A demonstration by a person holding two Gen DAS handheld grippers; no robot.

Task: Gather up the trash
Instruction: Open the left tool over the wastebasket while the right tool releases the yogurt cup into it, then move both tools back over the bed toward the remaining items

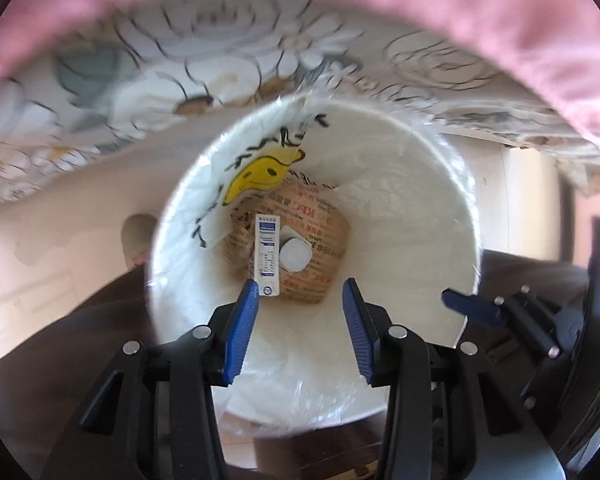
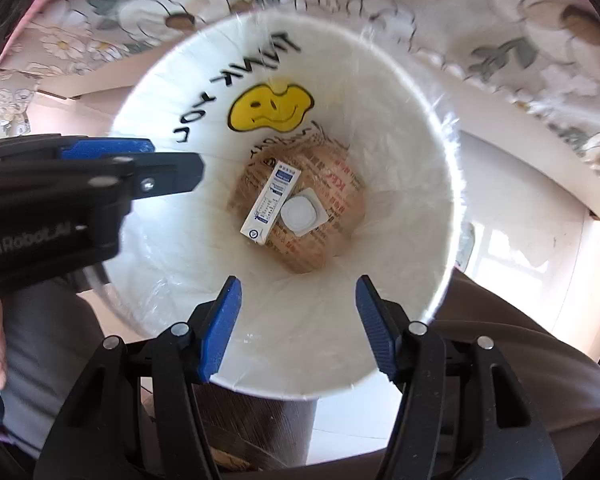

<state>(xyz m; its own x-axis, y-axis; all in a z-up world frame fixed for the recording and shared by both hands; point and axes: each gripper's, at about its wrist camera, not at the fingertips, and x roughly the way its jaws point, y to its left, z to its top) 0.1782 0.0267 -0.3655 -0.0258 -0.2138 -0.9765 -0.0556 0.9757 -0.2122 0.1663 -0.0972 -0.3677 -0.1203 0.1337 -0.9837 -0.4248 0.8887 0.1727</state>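
Note:
A white trash bin [image 1: 400,208] [image 2: 400,160] lined with a clear bag with a yellow smiley [image 2: 270,107] fills both views from above. At its bottom lie a brown KFC paper bag [image 1: 320,216] [image 2: 332,184], a white-and-blue carton [image 1: 267,256] [image 2: 271,204] and a small white lidded cup [image 1: 295,257] [image 2: 302,212]. My left gripper [image 1: 300,292] is open and empty over the bin mouth; it also shows in the right wrist view [image 2: 140,160]. My right gripper [image 2: 298,288] is open and empty over the bin; its finger shows in the left wrist view [image 1: 472,306].
A floral bedspread [image 1: 220,40] [image 2: 500,20] hangs beside the bin's far side. Pink cloth [image 1: 460,0] blurs the top of the left wrist view. Dark trousers [image 2: 520,360] flank the bin on the near side. Pale floor [image 1: 60,220] lies to the left.

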